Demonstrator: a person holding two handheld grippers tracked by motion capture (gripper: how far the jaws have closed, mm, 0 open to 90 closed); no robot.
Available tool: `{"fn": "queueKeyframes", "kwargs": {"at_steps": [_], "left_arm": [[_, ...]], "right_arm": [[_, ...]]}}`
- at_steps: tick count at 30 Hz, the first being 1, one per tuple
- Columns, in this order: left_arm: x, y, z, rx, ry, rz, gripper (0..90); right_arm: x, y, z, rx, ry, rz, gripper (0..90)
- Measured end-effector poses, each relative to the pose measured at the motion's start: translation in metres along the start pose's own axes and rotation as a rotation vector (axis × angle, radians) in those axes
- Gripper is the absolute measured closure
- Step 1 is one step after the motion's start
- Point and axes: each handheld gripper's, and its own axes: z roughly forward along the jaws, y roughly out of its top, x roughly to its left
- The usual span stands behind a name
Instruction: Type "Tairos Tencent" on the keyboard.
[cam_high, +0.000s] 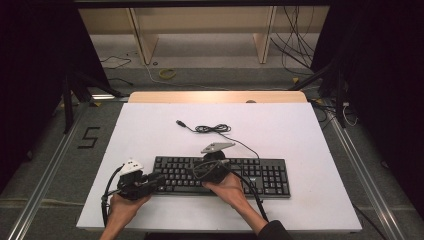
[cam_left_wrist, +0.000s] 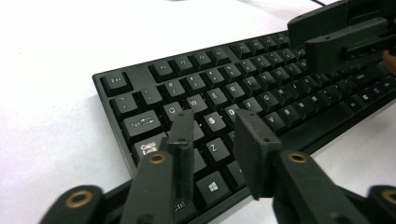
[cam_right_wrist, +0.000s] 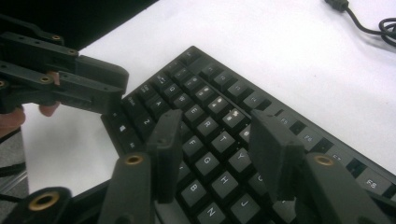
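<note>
Left gripper (cam_left_wrist: 212, 140) and right gripper (cam_right_wrist: 215, 144), both with jaws parted and empty, angled down over the keyboard (cam_high: 260, 172) beneath them on the desk (cam_high: 150, 125).

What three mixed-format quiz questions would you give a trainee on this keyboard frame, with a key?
1. True or false: the left gripper is clamped shut on a keycap of the keyboard.
2. Where does the keyboard's cable lie? A) coiled on the white board beyond the keyboard B) hanging off the table's near edge C) plugged into a laptop
3. Fill in: the right gripper hovers with open jaws over the ____ of the keyboard.

Key: 1 false, its jaws stand apart above the keys near the left end. 2 A, with its plug lying loose. 3 letter keys, around T, G and H.
</note>
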Motion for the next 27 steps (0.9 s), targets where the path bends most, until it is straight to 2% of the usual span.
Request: {"fn": "queueKeyframes", "kwargs": {"at_steps": [8,14,19,27], "left_arm": [[-0.002,0.004,0.001,-0.017,0.006,-0.009,49.8],[0.001,0.007,0.000,-0.032,0.010,-0.020,46.9],[0.003,0.008,0.001,-0.031,0.020,-0.031,54.2],[0.004,0.010,0.011,0.014,0.032,-0.008,77.7]], "right_arm": [[-0.002,-0.005,-0.014,-0.031,0.003,-0.004,44.7],[-0.006,-0.011,-0.028,-0.053,0.001,0.003,41.9],[-0.011,-0.017,-0.038,-0.065,-0.009,0.008,40.2],[-0.016,-0.028,-0.053,-0.096,-0.018,0.012,37.2]]}}
